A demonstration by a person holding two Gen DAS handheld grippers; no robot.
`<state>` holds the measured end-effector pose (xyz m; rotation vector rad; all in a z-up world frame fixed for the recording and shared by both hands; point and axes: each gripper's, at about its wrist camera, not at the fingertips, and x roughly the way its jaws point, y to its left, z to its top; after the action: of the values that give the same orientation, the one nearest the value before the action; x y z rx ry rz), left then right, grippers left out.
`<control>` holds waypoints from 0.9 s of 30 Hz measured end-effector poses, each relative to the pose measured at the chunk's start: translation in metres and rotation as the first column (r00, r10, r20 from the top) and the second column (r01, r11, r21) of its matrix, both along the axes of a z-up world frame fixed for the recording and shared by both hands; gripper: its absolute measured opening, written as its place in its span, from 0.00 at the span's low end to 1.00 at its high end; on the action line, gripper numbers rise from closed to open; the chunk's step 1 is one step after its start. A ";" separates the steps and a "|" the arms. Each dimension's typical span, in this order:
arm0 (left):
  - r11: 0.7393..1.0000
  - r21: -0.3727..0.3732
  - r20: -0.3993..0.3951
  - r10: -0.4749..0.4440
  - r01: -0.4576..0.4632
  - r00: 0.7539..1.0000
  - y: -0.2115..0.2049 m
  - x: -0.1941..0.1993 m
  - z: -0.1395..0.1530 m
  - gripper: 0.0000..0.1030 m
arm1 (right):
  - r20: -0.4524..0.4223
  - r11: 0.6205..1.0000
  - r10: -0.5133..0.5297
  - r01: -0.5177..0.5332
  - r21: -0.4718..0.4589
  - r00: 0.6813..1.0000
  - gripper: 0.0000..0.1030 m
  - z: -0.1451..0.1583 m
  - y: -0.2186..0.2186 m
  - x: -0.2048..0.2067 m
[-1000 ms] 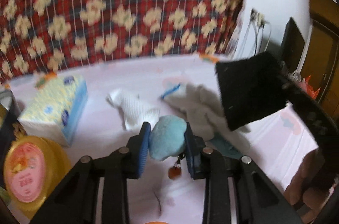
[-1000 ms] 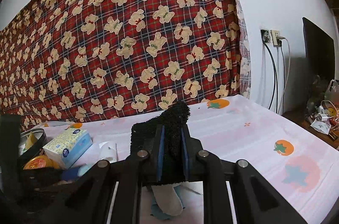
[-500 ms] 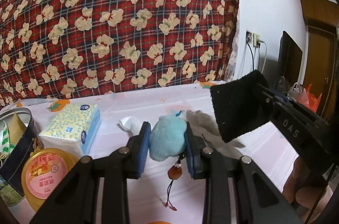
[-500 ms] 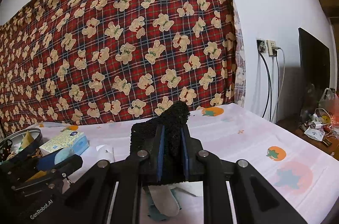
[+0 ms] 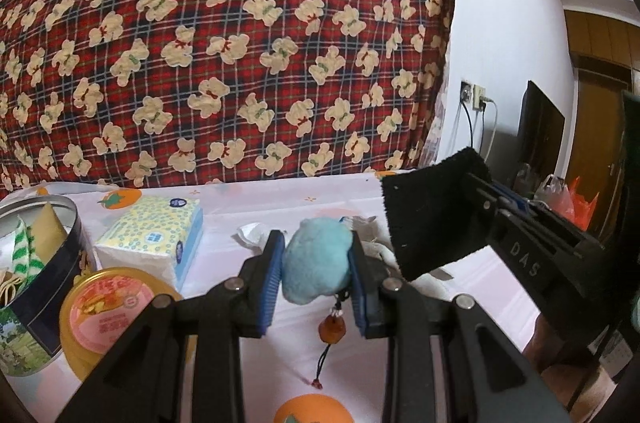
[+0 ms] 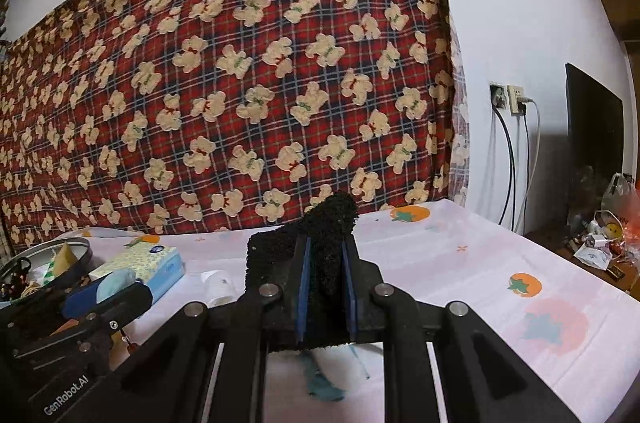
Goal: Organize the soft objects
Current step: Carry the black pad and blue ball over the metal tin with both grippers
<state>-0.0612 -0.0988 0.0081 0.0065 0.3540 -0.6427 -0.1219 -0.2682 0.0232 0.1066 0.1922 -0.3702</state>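
Observation:
My left gripper (image 5: 316,263) is shut on a light blue plush toy (image 5: 316,269) with a dangling brown bead charm (image 5: 333,329), held above the table. In the right wrist view the same gripper (image 6: 106,293) shows at the lower left with the plush (image 6: 116,281) in it. My right gripper (image 6: 325,287) is shut on a black fuzzy cloth (image 6: 320,223); the cloth (image 5: 432,211) hangs to the right in the left wrist view. Light socks (image 5: 376,251) and a crumpled white cloth (image 5: 252,235) lie on the table behind the plush. A teal sock (image 6: 320,383) lies under the right gripper.
A tissue pack (image 5: 156,239), a yellow tub with a pink lid (image 5: 108,311) and a round tin (image 5: 36,279) of items stand at the left. The table (image 6: 460,263) wears a white cloth with orange fruit prints. A red teddy-bear blanket (image 5: 220,43) hangs behind. Cables (image 6: 516,159) and clutter sit right.
Both grippers have risen and tilted up with their loads, so the table looks lower and more wall shows. The left gripper also shifted, bringing the tin and tub further into view.

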 end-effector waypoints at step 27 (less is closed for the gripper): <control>0.985 -0.112 0.068 0.136 -0.128 0.988 0.115 -0.004 0.021 0.28 | 0.006 0.978 0.190 -0.189 -0.087 0.982 0.16 0.004 0.133 0.015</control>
<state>-0.0656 0.0161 0.0289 -0.0944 0.2442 -0.5275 -0.1068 -0.1351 0.0273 0.0053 0.1708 -0.1869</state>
